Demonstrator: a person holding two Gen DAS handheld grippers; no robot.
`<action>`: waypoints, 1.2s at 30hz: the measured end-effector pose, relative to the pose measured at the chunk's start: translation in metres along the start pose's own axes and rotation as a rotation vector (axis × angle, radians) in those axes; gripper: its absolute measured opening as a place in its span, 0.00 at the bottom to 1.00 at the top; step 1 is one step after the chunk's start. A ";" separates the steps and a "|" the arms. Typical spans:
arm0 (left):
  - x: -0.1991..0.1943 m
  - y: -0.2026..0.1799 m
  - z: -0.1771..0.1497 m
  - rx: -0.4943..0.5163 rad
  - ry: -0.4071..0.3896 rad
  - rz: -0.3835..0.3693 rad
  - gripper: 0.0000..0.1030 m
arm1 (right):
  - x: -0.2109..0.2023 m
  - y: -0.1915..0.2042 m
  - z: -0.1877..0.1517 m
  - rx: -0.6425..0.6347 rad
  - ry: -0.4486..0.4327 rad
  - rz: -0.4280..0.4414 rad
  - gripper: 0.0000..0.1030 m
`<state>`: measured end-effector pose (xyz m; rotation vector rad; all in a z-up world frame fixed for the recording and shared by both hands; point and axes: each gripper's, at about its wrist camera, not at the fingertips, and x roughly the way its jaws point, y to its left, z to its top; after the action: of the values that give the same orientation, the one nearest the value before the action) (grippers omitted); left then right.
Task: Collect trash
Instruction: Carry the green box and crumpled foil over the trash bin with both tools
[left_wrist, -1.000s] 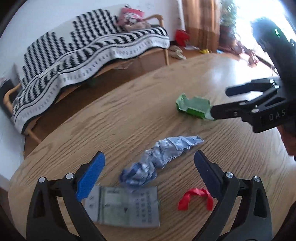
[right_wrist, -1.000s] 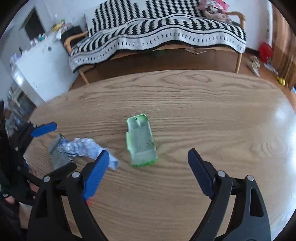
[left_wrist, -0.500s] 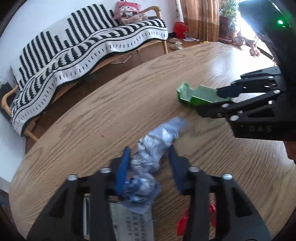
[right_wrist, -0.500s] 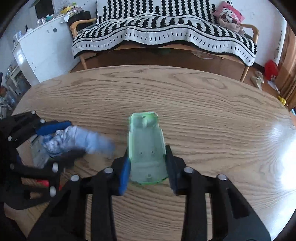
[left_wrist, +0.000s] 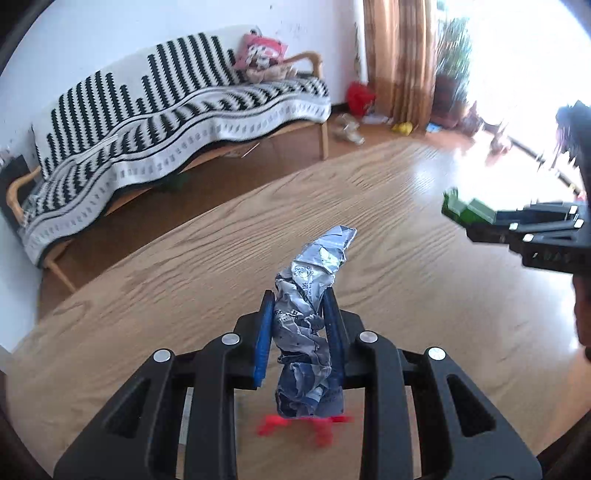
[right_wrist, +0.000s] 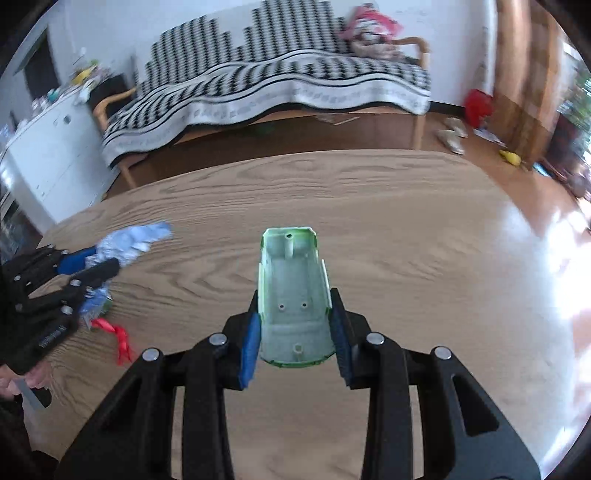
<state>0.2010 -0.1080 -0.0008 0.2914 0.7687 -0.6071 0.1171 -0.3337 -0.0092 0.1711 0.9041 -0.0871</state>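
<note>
Red plastic scrap (left_wrist: 295, 424): loose on tabletop (left_wrist: 184, 295), directly beneath left claw (left_wrist: 301, 336), which is closing, pinching crumpled foil wrapper (left_wrist: 314, 295); right claw (right_wrist: 295, 332) pinches green plastic shell (right_wrist: 293, 291).

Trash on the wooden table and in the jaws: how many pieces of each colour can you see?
Silver-blue: 1, the crumpled foil wrapper held in the left gripper.
Green: 1, the hollow plastic toy-car shell held in the right gripper.
Red: 1, the curly ribbon scrap lying on the table.
Total: 3
</note>
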 end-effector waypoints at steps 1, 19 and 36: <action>-0.005 -0.011 0.002 0.001 -0.007 -0.020 0.25 | -0.014 -0.015 -0.007 0.019 -0.008 -0.024 0.33; -0.001 -0.375 0.007 0.242 0.014 -0.506 0.25 | -0.194 -0.319 -0.253 0.628 -0.039 -0.502 0.33; 0.058 -0.494 -0.063 0.415 0.185 -0.580 0.25 | -0.155 -0.360 -0.292 0.794 0.088 -0.377 0.33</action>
<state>-0.1022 -0.4940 -0.1008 0.5164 0.9076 -1.3083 -0.2571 -0.6337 -0.1040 0.7447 0.9420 -0.7976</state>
